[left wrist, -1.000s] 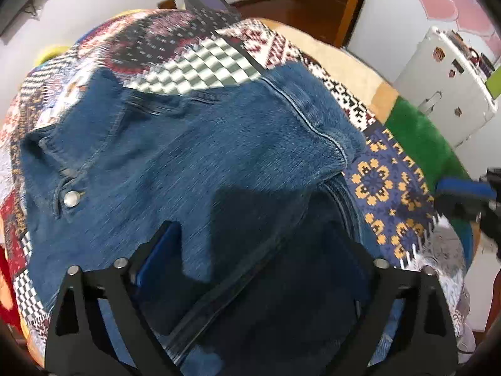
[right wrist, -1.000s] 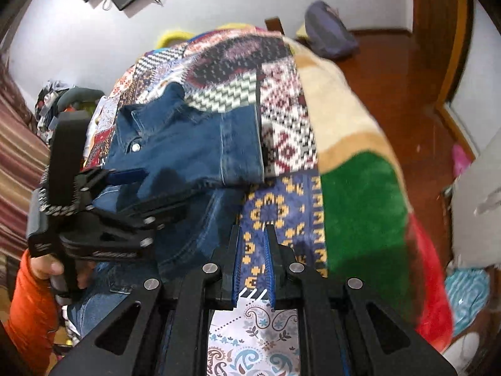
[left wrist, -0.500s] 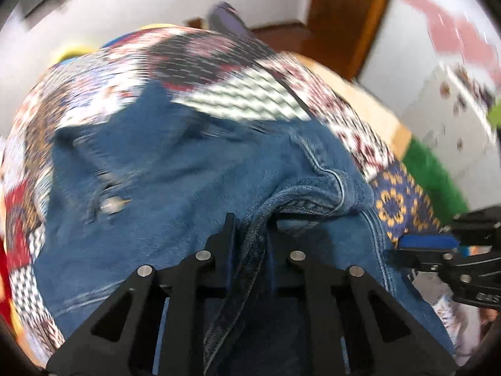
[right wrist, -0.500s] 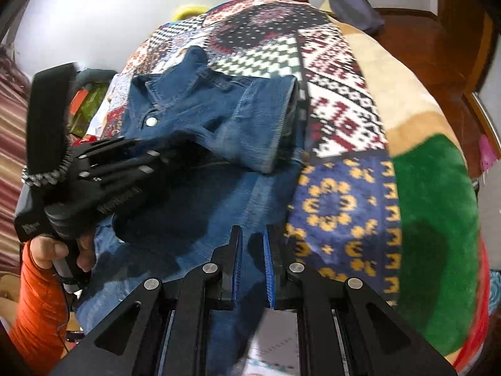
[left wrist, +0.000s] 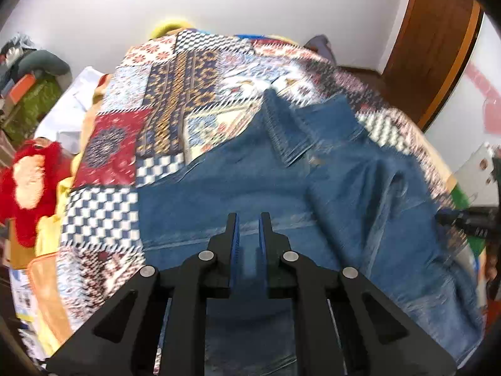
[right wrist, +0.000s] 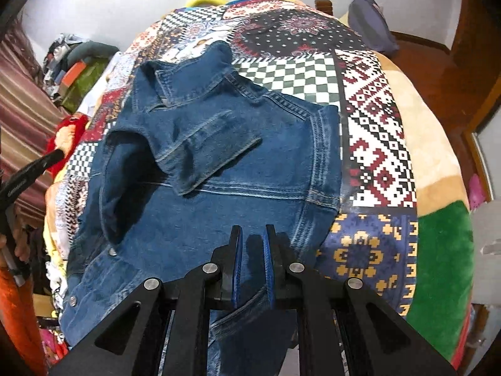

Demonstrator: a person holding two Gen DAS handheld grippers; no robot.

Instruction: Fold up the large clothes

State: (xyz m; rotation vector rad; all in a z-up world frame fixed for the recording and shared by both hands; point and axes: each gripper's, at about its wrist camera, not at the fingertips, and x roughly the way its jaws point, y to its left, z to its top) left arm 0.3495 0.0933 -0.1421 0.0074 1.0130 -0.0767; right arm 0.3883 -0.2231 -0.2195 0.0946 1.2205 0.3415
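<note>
A blue denim jacket (right wrist: 225,163) lies spread on a patchwork quilt (right wrist: 369,131), collar at the far end, one sleeve folded across its chest. It also shows, blurred, in the left wrist view (left wrist: 281,188). My left gripper (left wrist: 248,228) hovers above the jacket's near part, jaws narrowly apart with nothing between them. My right gripper (right wrist: 252,241) hovers above the jacket's lower edge, jaws narrowly apart and empty. The left gripper's black frame (right wrist: 28,175) shows at the left edge of the right wrist view.
The quilt covers a bed; its right side drops to a wooden floor (right wrist: 438,72). Piled clothes and a red plush thing (left wrist: 31,181) lie to the left. A white cabinet (left wrist: 476,181) stands to the right. A dark bag (right wrist: 369,22) lies at the bed's far end.
My left gripper shut on a jacket fold half a second ago, and now it is off the cloth and swung left. The sleeve now lies across the chest. My right gripper moved over the jacket.
</note>
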